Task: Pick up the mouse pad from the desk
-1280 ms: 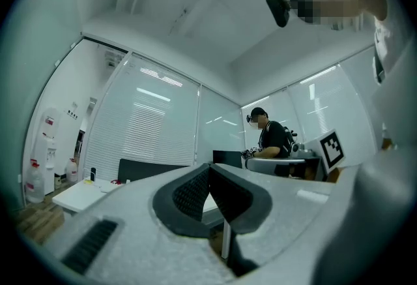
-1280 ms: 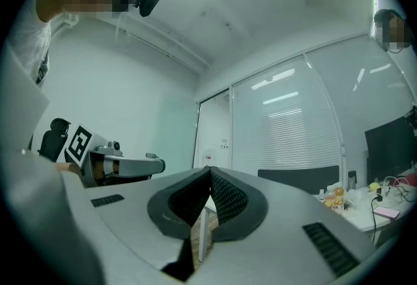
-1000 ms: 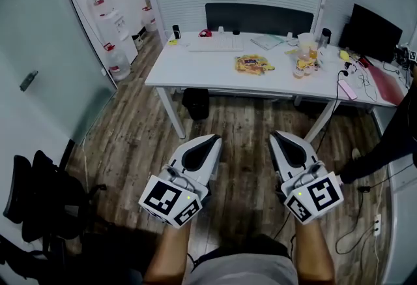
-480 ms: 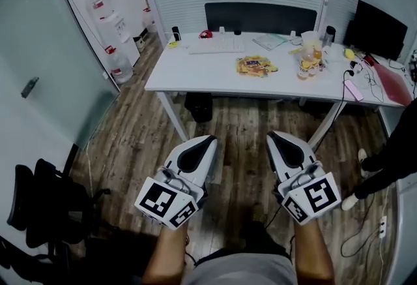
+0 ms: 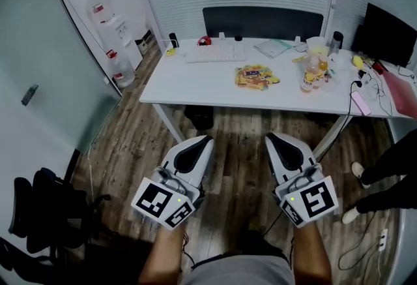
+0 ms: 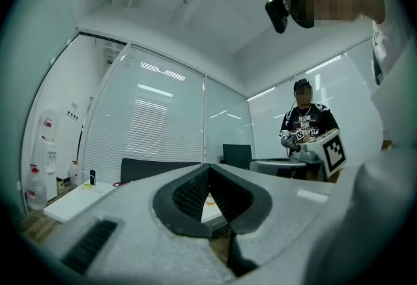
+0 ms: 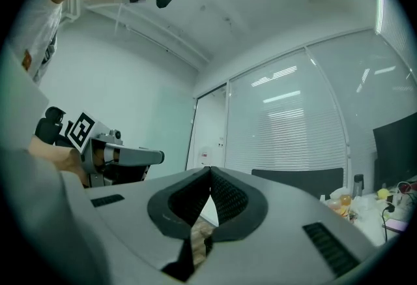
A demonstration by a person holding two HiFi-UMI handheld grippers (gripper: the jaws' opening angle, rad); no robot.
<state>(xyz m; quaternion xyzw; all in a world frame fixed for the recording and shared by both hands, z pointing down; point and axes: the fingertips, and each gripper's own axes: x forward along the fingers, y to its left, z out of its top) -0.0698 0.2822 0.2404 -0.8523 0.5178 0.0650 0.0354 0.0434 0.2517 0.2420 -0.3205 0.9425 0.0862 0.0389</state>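
Observation:
A white desk (image 5: 195, 81) stands ahead of me across the wooden floor. On it lie a flat, colourful yellow-and-red item (image 5: 256, 76) near the middle and a pale green flat sheet (image 5: 273, 47) towards the back; I cannot tell which of them is the mouse pad. My left gripper (image 5: 203, 140) and right gripper (image 5: 273, 137) are held side by side over the floor, short of the desk's front edge, pointing at it. Both are shut with nothing between the jaws, as the left gripper (image 6: 208, 167) and the right gripper (image 7: 210, 171) show in their own views.
The desk also carries a white keyboard (image 5: 216, 52), bottles and cups (image 5: 313, 68), and cables with a pink phone (image 5: 360, 102). A dark chair (image 5: 262, 21) stands behind it, a monitor (image 5: 389, 32) at right, a water dispenser (image 5: 116, 32) at left. Another person's legs (image 5: 384, 179) stand at right.
Both grippers and my view have come closer to the desk, which now looks larger and sits lower in the picture. The jaws stay shut. The person at right has shifted.

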